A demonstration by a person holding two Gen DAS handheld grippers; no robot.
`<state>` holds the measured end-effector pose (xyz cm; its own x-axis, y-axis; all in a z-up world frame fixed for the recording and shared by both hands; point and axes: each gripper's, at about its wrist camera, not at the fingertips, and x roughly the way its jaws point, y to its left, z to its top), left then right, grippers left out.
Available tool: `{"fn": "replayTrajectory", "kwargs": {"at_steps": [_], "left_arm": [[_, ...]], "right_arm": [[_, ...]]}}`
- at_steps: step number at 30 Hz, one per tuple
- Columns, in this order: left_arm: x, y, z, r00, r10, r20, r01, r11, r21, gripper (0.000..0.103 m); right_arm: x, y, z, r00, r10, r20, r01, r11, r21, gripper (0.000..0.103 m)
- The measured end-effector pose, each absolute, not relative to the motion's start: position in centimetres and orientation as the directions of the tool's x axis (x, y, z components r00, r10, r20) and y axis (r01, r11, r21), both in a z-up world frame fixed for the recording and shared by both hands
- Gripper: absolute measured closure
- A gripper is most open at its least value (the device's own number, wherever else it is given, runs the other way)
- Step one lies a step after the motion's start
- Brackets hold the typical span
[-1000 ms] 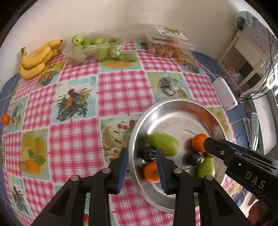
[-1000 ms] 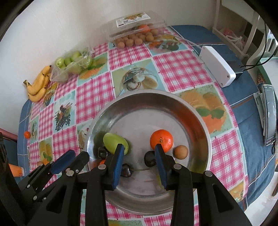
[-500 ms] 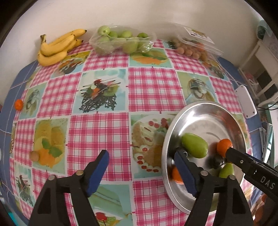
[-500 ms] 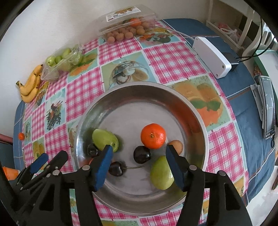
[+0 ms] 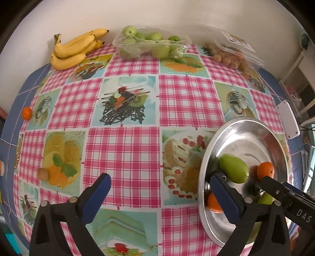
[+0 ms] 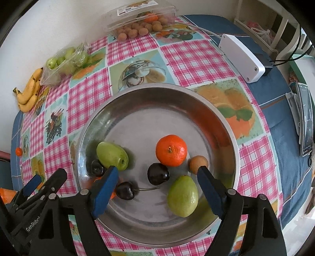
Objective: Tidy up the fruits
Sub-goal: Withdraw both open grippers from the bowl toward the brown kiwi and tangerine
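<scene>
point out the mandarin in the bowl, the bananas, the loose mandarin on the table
bowl mandarin [image 6: 171, 150], right wrist view, top by stem dimple
bananas [image 5: 73, 49], left wrist view, middle of bunch
loose mandarin [image 5: 26, 113], left wrist view, centre

Both claws opened wide: left claw [image 5: 160, 189], right claw [image 6: 158, 180].

A polished steel bowl [image 6: 226, 126] mirrors the glossy skins of a mandarin [image 6: 171, 150] and cherries [image 6: 158, 173] on a smooth, slightly shiny checked oilcloth [image 5: 122, 157]. At 12 o'clock, crinkled clear plastic punnets [image 6: 137, 11] gleam; a matt white plastic box [image 6: 241, 58] sits at 2 o'clock.
</scene>
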<state>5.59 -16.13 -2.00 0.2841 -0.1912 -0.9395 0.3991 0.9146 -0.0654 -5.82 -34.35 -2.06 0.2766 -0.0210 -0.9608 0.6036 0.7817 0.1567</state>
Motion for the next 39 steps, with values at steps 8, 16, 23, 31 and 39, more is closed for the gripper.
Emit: {"fn": "replayTrajectory", "kwargs": {"at_steps": [8, 16, 23, 31, 39], "left_arm": [[6.0, -15.4, -2.3, 0.289, -0.170, -0.942, 0.374, 0.926, -0.052, 0.000], [6.2, -15.1, -2.2, 0.317, -0.146, -0.937, 0.359, 0.933, -0.024, 0.000], [6.3, -15.0, -2.2, 0.326, -0.133, -0.936, 0.352, 0.936, -0.010, 0.000], [6.2, -15.0, -1.7, 0.337, -0.139, -0.931, 0.363, 0.932, -0.008, 0.000], [6.1, -14.8, -0.8, 0.352, -0.151, -0.924, 0.370, 0.929, -0.011, 0.000]], "right_arm": [[-5.7, -34.4, -2.2, 0.269, -0.028, -0.963, 0.609, 0.779, 0.147, 0.012], [-5.8, -34.4, -2.1, 0.271, -0.046, -0.962, 0.609, 0.781, 0.134, 0.000], [-5.9, -34.5, -1.9, 0.285, -0.055, -0.957, 0.614, 0.777, 0.139, 0.000], [-6.0, -34.4, -1.5, 0.309, -0.051, -0.950, 0.615, 0.772, 0.158, 0.000], [-6.2, -34.3, -0.9, 0.324, -0.054, -0.945, 0.610, 0.775, 0.165, 0.000]]}}
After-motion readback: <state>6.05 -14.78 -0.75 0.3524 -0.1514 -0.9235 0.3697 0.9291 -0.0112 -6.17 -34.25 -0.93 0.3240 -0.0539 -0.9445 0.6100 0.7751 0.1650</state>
